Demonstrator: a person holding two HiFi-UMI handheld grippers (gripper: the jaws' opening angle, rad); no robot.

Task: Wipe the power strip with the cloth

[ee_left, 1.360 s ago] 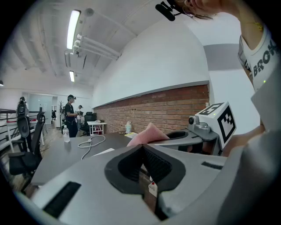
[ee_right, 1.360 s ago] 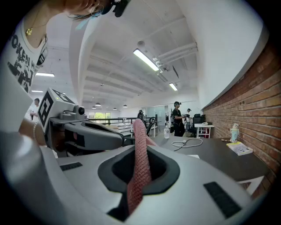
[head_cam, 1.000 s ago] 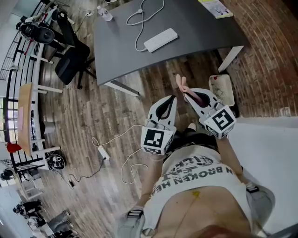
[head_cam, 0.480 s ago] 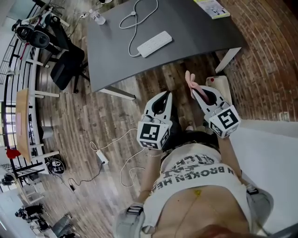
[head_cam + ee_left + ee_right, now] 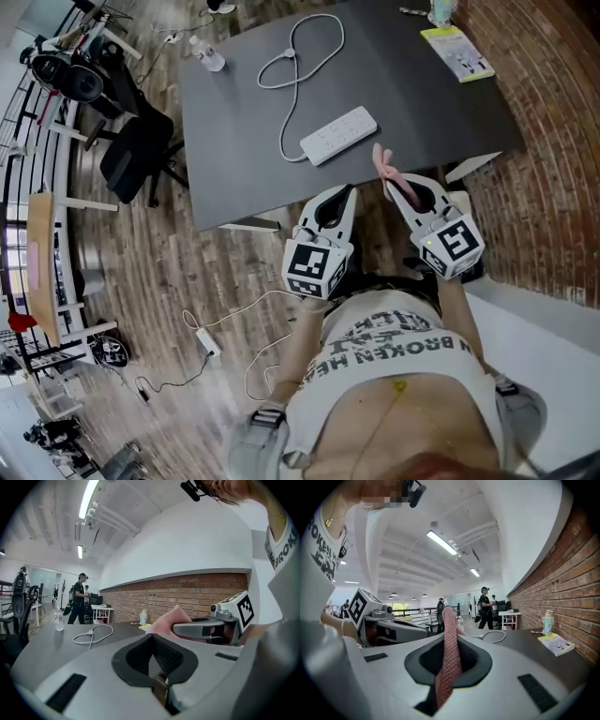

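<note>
A white power strip (image 5: 339, 135) lies on the dark grey table (image 5: 244, 141) with its white cord (image 5: 298, 56) looped toward the far edge. My right gripper (image 5: 398, 187) hangs just off the table's near edge, shut on a pink cloth (image 5: 383, 165) that sticks up between its jaws; the same cloth (image 5: 448, 653) stands upright in the right gripper view. My left gripper (image 5: 334, 202) is beside it to the left, shut with nothing in it. In the left gripper view the cloth (image 5: 169, 619) and cord (image 5: 92, 635) show ahead.
A clear water bottle (image 5: 210, 56) stands at the table's far left corner and a yellow booklet (image 5: 457, 51) at its far right. A black office chair (image 5: 131, 155) is left of the table. Cables (image 5: 225, 314) trail on the wood floor. People stand in the distance (image 5: 78, 598).
The table and power strip have come closer in the head view; both grippers now sit at the table's near edge. The right gripper still holds the cloth.
</note>
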